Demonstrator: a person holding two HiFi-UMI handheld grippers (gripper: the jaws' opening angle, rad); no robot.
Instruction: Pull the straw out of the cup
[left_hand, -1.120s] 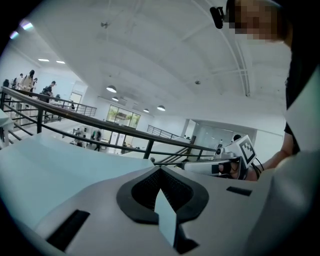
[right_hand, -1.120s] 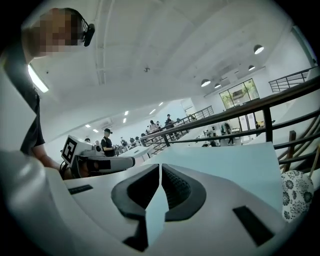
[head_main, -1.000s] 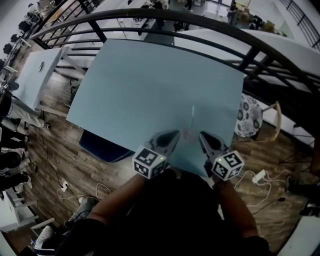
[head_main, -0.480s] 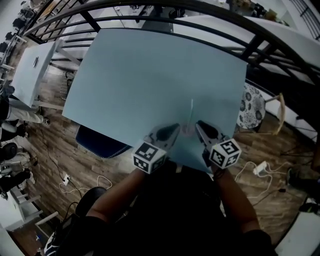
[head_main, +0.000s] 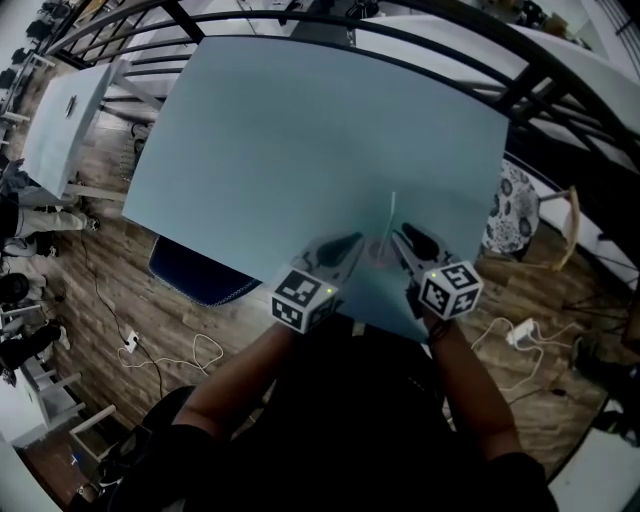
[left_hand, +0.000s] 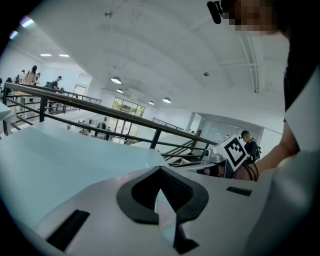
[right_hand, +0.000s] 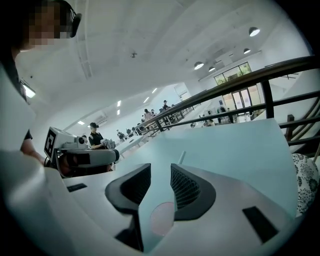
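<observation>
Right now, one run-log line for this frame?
right gripper: jaws just opened, nothing between them | left gripper: jaws together | straw: flat on table beyond right jaws

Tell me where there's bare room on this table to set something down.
The light blue table is bare from its middle to the railing and on both sides. It is crowded only at the near edge, around the cup and straw.
</observation>
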